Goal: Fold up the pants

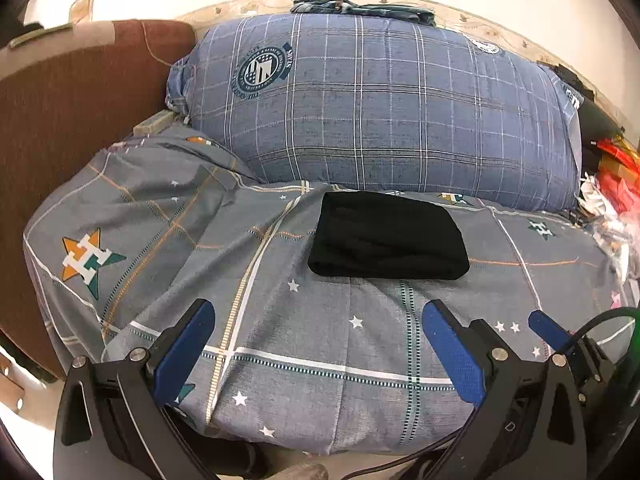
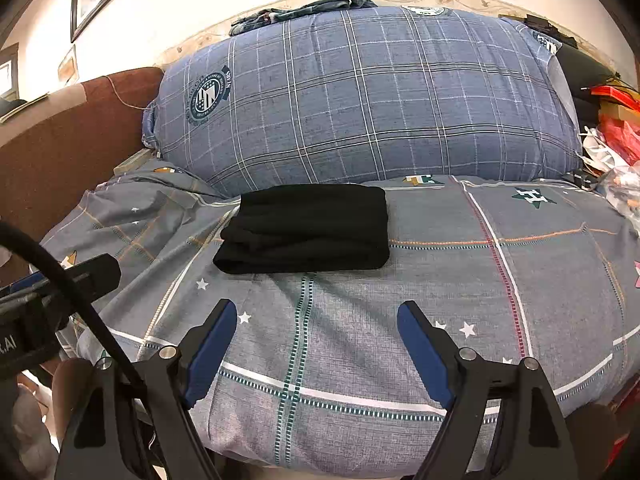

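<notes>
The black pants (image 1: 388,236) lie folded into a compact rectangle on the grey patterned bedsheet (image 1: 304,344); they also show in the right wrist view (image 2: 308,228). My left gripper (image 1: 320,320) is open and empty, held back from the pants above the sheet's near part. My right gripper (image 2: 316,316) is open and empty too, just short of the pants' near edge. The right gripper's blue finger (image 1: 548,330) shows at the lower right of the left wrist view.
A big blue plaid pillow (image 1: 380,112) lies right behind the pants. A brown headboard (image 1: 60,120) stands at the left. Red and white clutter (image 2: 612,140) is piled at the right edge. A black cable (image 2: 72,296) crosses the lower left.
</notes>
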The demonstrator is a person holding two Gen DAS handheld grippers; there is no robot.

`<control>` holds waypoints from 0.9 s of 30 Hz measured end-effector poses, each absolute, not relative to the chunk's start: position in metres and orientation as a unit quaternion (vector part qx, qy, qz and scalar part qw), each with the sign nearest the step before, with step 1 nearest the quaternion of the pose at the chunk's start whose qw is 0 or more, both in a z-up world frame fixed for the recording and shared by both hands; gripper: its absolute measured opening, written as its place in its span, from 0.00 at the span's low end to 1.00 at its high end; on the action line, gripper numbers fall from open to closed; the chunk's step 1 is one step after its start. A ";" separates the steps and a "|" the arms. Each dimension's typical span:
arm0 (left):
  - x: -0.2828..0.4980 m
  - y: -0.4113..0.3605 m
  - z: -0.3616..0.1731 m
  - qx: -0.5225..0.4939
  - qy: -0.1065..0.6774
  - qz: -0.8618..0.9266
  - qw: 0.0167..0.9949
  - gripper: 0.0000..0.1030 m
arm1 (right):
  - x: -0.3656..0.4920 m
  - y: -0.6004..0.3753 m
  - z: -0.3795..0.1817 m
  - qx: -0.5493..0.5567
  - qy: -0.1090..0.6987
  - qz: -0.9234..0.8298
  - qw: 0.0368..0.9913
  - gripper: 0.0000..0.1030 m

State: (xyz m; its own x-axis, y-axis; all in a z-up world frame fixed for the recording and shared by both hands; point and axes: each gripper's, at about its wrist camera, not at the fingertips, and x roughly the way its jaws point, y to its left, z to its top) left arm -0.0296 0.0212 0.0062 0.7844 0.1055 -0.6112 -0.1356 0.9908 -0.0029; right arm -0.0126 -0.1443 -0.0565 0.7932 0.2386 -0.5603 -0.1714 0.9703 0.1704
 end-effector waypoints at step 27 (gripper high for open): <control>-0.027 0.019 -0.005 -0.024 0.344 0.056 0.937 1.00 | -0.010 -0.141 -0.063 0.046 0.323 0.077 0.942 0.86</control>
State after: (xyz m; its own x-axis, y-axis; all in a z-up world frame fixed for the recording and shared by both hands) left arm -0.0275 0.0192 -0.0054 0.7570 0.0891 -0.6474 -0.1216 0.9926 -0.0055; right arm -0.0096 -0.1406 -0.0630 0.7796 0.1756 -0.6011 -0.1162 0.9838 0.1368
